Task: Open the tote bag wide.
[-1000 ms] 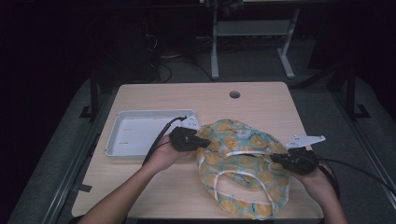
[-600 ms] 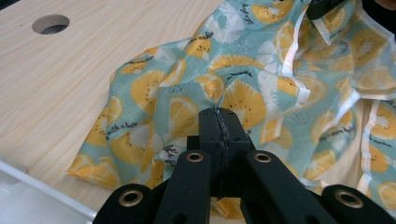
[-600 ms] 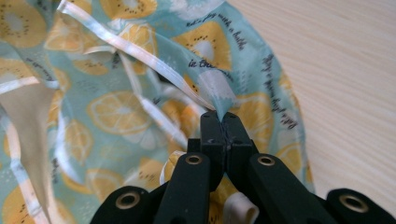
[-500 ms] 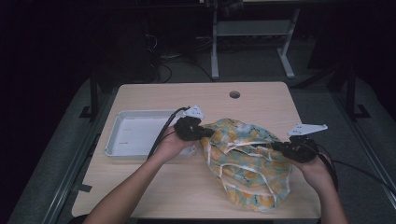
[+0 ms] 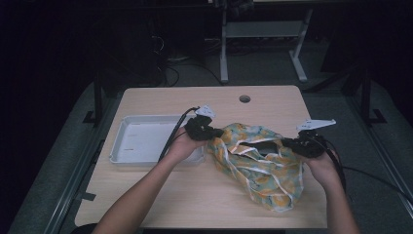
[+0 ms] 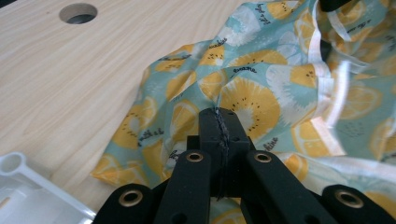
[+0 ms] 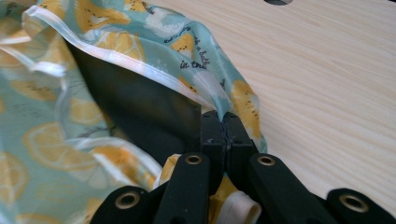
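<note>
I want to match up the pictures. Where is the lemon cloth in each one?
High view: the lemon cloth lies right of the middle, between both grippers.
Left gripper view: it fills the right side, pinched in the shut jaws.
Right gripper view: it fills the left side, its edge pinched too.
Shared landmark: the round table hole.

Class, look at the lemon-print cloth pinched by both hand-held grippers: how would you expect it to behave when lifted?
The lemon-print cloth looks floppy: it sags and creases between the left hand-held gripper and the right hand-held gripper. It is probably light, since thin pinches hold it. Its sheen in the right gripper view hints it may be slippery.
</note>
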Tool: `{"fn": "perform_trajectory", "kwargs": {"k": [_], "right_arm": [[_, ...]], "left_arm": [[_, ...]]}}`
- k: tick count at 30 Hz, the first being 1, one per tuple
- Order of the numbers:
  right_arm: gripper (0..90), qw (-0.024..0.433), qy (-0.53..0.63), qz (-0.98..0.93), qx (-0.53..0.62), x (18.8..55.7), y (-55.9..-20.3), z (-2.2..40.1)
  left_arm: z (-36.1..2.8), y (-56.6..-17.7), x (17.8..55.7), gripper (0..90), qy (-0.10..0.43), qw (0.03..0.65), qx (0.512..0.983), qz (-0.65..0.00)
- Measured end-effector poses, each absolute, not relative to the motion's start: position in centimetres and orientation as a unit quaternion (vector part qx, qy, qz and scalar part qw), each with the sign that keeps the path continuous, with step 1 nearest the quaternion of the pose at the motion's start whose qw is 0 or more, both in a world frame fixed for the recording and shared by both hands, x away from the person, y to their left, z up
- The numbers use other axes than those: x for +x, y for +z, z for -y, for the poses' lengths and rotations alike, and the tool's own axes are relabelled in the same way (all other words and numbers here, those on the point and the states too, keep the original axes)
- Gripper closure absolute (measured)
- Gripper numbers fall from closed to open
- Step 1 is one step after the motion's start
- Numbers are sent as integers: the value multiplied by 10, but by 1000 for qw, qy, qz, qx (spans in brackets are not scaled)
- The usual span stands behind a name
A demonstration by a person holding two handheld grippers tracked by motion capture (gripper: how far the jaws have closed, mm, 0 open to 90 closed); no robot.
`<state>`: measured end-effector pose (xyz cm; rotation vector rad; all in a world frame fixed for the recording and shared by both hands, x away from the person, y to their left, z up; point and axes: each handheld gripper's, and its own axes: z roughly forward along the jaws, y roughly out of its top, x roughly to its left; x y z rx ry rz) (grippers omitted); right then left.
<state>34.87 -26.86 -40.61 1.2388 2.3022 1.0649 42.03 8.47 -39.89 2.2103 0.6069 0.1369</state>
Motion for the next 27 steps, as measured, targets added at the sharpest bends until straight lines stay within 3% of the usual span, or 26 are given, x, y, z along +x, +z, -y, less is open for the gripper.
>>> {"fn": "perform_trajectory", "kwargs": {"k": [27], "right_arm": [[882, 129, 312, -814, 474, 385, -451, 261]], "left_arm": [[-65, -437, 437, 895, 84, 301, 912, -266]]}}
